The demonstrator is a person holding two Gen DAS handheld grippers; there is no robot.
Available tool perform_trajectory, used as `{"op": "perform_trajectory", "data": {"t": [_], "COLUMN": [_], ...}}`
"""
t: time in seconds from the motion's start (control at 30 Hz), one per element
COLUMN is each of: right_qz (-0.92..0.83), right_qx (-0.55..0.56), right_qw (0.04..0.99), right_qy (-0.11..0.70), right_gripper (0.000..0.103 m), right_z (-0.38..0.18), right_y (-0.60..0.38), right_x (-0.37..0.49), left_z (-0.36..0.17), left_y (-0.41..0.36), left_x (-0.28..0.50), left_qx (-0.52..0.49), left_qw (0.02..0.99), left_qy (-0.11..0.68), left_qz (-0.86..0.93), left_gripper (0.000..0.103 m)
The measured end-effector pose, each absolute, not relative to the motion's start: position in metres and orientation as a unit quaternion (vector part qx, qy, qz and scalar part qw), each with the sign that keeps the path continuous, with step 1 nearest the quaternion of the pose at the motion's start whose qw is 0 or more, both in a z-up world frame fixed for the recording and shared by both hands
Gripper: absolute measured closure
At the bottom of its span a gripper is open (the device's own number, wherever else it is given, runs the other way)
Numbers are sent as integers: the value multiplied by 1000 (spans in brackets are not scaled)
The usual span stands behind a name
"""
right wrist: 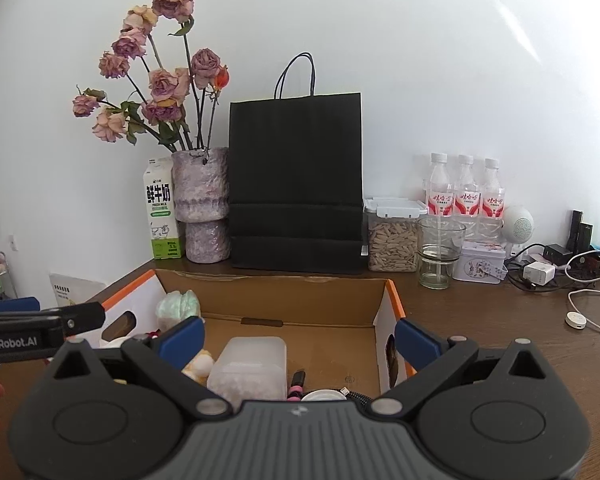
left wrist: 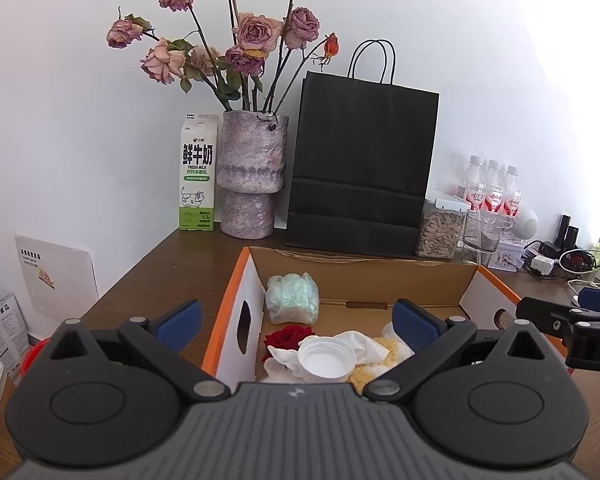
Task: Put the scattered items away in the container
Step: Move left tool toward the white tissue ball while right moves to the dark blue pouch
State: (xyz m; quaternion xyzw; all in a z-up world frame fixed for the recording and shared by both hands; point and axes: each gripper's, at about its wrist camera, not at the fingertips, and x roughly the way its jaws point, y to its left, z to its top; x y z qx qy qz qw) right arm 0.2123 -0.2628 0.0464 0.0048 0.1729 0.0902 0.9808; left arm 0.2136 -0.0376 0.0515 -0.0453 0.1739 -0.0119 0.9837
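Cardboard box (left wrist: pixel 364 268) on the desk (left wrist: pixel 156 276) sits below the left gripper (left wrist: pixel 298 322) and right gripper (right wrist: pixel 300 336), both spread wide and holding nothing.

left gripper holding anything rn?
No. The left gripper is open, with nothing between its blue pads, hovering over the cardboard box.
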Motion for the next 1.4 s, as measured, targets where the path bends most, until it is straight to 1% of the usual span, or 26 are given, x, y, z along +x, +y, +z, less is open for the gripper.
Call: {"op": "perform_trajectory", "data": {"t": [0.27,0.7,1.0,1.23,1.4], "right_qz": [90,99,115,108,107], "right_qx": [-11,-27,-27,-48,-30], "right_qw": [980,971,954,938,930], "right_qy": [176,216,275,325,350], "right_gripper": [1,1,1,1,0], "right_z": [51,41,18,-2,-16], "right_y": [-256,-242,-223,-198,-194], "right_x": [182,141,133,139,146], "left_z": [56,50,38,29,21], "left_y": [-25,0,17,27,30], "left_x": [185,137,112,103,103], "left_qx": [-47,-40,-42,-49,-54], "left_qw": [985,982,977,973,970], "left_qy": [167,184,209,223,235], "left_qz": [-6,18,27,21,15], "left_gripper": [0,0,0,0,0]}}
